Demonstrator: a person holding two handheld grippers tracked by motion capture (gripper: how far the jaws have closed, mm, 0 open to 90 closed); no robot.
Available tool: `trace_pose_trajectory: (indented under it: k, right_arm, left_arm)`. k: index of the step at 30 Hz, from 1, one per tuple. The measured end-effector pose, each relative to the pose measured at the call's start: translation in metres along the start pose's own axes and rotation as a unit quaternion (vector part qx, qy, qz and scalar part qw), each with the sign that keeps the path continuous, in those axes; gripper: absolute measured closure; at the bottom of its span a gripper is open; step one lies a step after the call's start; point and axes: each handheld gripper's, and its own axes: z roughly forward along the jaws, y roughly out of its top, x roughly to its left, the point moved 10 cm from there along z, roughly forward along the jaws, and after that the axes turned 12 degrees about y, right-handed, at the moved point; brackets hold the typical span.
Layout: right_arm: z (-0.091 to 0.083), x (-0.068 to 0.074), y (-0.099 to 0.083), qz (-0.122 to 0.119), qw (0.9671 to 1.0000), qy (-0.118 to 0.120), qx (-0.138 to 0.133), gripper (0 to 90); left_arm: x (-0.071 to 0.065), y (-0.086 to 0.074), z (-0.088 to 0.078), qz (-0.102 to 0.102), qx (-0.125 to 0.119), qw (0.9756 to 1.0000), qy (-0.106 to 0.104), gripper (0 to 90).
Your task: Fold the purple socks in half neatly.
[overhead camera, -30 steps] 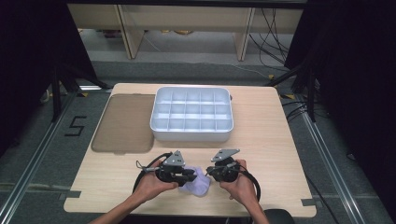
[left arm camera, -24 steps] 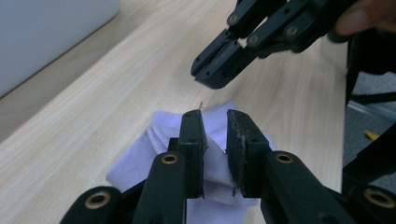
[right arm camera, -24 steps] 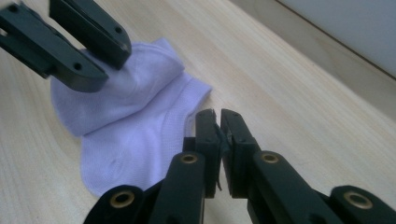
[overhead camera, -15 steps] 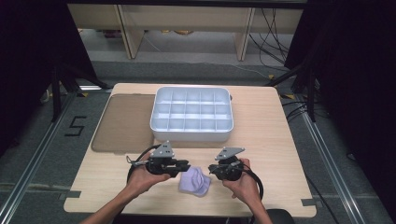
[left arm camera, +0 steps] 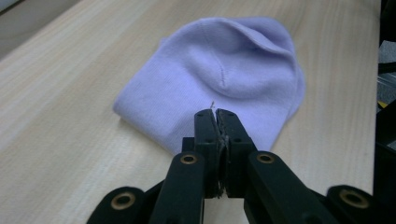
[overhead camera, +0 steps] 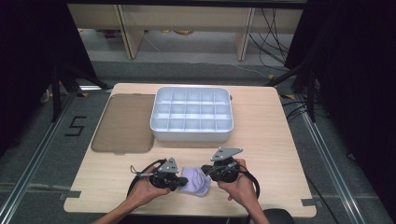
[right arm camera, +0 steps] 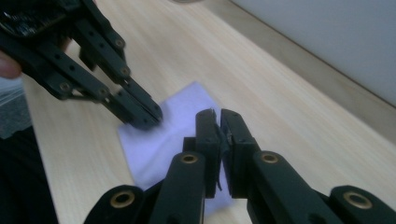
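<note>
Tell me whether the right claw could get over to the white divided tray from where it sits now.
Probably yes. The right claw is shut on the purple cloth near the table's front edge, and the wood between it and the tray looks bare. The cloth would likely come along, since the left claw pinches it too.

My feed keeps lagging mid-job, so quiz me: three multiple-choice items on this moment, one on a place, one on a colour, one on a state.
1. Where does the folded cloth lie?
A. In the compartment tray
B. On the table between the two grippers
C. On the brown lid

2. What colour is the cloth?
A. Lilac
B. Green
C. Red

3. How do the left gripper jaws stand?
A. Wide open
B. Shut at the cloth's near edge
C. Clamped on the tray's rim

Key: 1 B, the high view shows it on the wooden table in front of the white compartment tray. 2 A, pale purple in the left gripper view. 3 B, its jaws have just closed, tips together.
</note>
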Motion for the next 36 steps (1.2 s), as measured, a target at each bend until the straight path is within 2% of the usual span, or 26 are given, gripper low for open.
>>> trace_pose_trajectory:
  k: [1,2,4,6,8,9,10,12,13,15,16,19,20,21,22,23,25,27,28,29,30,31,32,34,35,36]
  right_arm:
    - [0.003,0.003,0.001,-0.001,1.0,0.005,0.002,87.0]
    - [0.007,0.005,0.003,-0.005,1.0,0.008,0.003,87.2]
    - [0.014,0.007,0.007,-0.009,0.9999,0.01,0.009,87.6]
    - [0.023,0.01,0.011,-0.01,0.9998,0.019,0.003,88.4]
    - [0.031,0.009,0.007,-0.019,0.9993,0.014,0.027,89.4]
    - [0.033,0.008,0.003,-0.016,0.9989,0.012,0.042,90.0]
    - [0.036,0.003,-0.002,-0.019,0.9984,-0.003,0.054,90.0]
    - [0.032,-0.014,-0.017,-0.02,0.9931,-0.056,0.101,90.0]
    - [0.028,-0.018,-0.02,0.001,0.9946,-0.05,0.091,90.0]
    - [0.027,-0.021,-0.021,0.001,0.9945,-0.061,0.086,90.0]
    - [0.022,-0.027,-0.025,-0.011,0.9914,-0.075,0.106,90.0]
    - [0.02,-0.024,-0.025,0.006,0.9939,-0.069,0.086,90.0]
    - [0.015,-0.021,-0.021,0.003,0.9949,-0.062,0.079,90.0]
    - [0.011,-0.015,-0.01,-0.031,0.9972,-0.045,0.051,90.0]
    - [0.011,-0.015,-0.01,-0.031,0.9972,-0.045,0.051,90.0]
    - [0.008,-0.006,-0.005,-0.027,0.9984,-0.036,0.035,90.0]
    - [0.007,-0.002,-0.006,-0.02,0.9987,-0.03,0.036,89.9]
    - [0.011,0.011,-0.011,-0.018,0.9984,-0.005,0.053,89.0]
    - [0.013,0.012,-0.013,-0.024,0.9983,-0.002,0.053,89.1]
    - [0.013,0.012,-0.013,-0.024,0.9983,-0.002,0.053,89.1]
    - [0.015,0.015,-0.018,-0.028,0.9974,0.01,0.066,89.1]
    - [0.016,0.013,-0.024,-0.026,0.9966,0.009,0.078,89.2]
    - [0.015,0.01,-0.03,-0.008,0.9963,-0.006,0.086,89.3]
    - [0.016,0.001,-0.04,0.003,0.9953,-0.011,0.096,89.4]
    - [0.017,0.0,-0.047,0.026,0.9941,-0.004,0.106,89.7]
    - [0.017,0.0,-0.047,0.026,0.9941,-0.004,0.106,89.7]
  left_arm:
    - [-0.004,0.0,-0.001,-0.007,0.0,1.0,-0.002,87.1]
    - [-0.004,-0.002,-0.002,0.01,0.006,0.9999,0.0,87.1]
    - [-0.007,-0.001,-0.001,0.003,0.001,1.0,0.004,87.2]
    - [-0.006,0.0,0.0,0.013,-0.002,0.9999,0.006,87.4]
    - [-0.006,-0.002,0.0,-0.001,0.0,1.0,0.006,87.6]
    - [-0.006,-0.002,0.0,0.001,-0.001,1.0,0.007,87.7]
    - [-0.006,-0.002,0.0,-0.001,-0.002,1.0,0.007,87.7]
    - [-0.005,-0.002,0.0,0.011,-0.003,0.9999,0.012,87.7]
    - [-0.005,-0.003,-0.001,0.02,0.004,0.9996,0.018,87.7]
    - [-0.006,-0.002,0.0,0.024,-0.004,0.9996,0.017,87.7]
    - [-0.006,-0.002,0.0,0.024,-0.004,0.9996,0.016,87.6]
    - [-0.006,-0.002,0.0,0.021,-0.004,0.9996,0.018,87.6]
    - [-0.005,-0.002,0.0,0.028,-0.004,0.9994,0.019,87.5]
    - [-0.005,-0.002,0.0,0.03,-0.004,0.9993,0.021,87.5]
    - [-0.005,-0.002,0.0,0.03,-0.004,0.9993,0.021,87.5]
    - [-0.005,-0.002,0.0,0.027,0.0,0.9994,0.022,87.5]
    - [-0.005,-0.002,0.0,0.027,0.0,0.9994,0.021,87.5]
    - [-0.005,-0.003,-0.001,0.028,0.0,0.9994,0.021,87.5]
    - [-0.005,-0.003,-0.001,0.028,0.0,0.9994,0.021,87.5]
    - [-0.007,-0.002,0.0,0.017,-0.001,0.9996,0.021,87.5]
    - [-0.007,-0.002,0.0,0.022,-0.004,0.9995,0.025,87.4]
    - [-0.007,-0.002,0.0,0.028,-0.006,0.9993,0.023,87.4]
    - [-0.008,-0.002,0.0,0.02,-0.002,0.9995,0.023,87.4]
    - [-0.007,-0.002,0.0,0.028,-0.006,0.9993,0.023,87.4]
    - [-0.007,-0.002,0.0,0.026,-0.005,0.9994,0.021,87.3]
    - [-0.007,-0.001,0.0,0.027,-0.005,0.9994,0.023,87.3]
